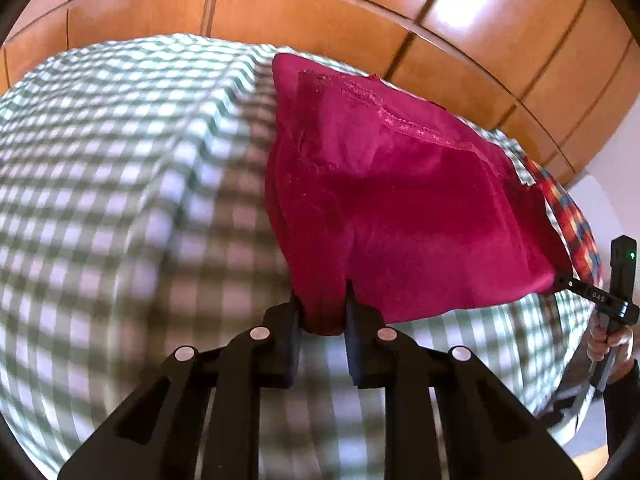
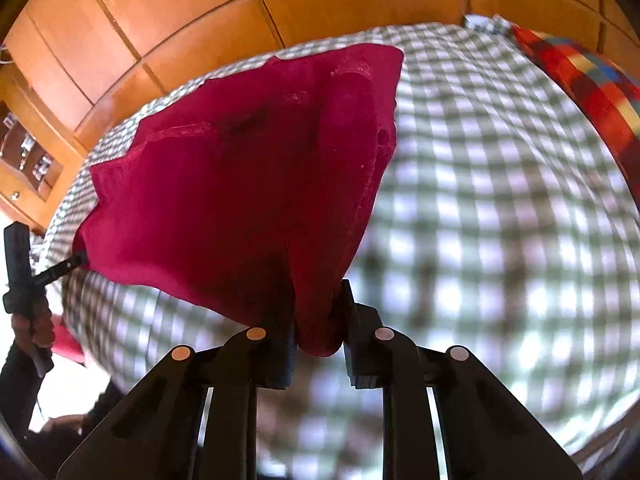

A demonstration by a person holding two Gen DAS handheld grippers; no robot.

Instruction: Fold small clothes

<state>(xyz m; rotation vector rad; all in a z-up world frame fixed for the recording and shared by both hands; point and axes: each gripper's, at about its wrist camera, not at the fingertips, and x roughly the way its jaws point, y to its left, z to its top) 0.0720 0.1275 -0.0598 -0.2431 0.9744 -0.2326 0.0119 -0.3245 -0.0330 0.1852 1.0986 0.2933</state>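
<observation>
both pairs of fingers [image 1: 288,316] were pinching the red cloth [image 1: 400,200], one at each near corner. the left gripper [image 1: 322,312] had a bunched corner squeezed between its pads, and the right gripper [image 2: 318,316] clamped the other corner the same way. held by those two corners, the cloth hung stretched above the green checked bedsheet [image 1: 120,160], its far edge toward the wooden wardrobe [image 1: 320,12] behind the bed. a red plaid blanket [image 2: 580,80] lay on the sheet to the right of the cloth. a hand [image 1: 610,344] gripped the right gripper's handle.
</observation>
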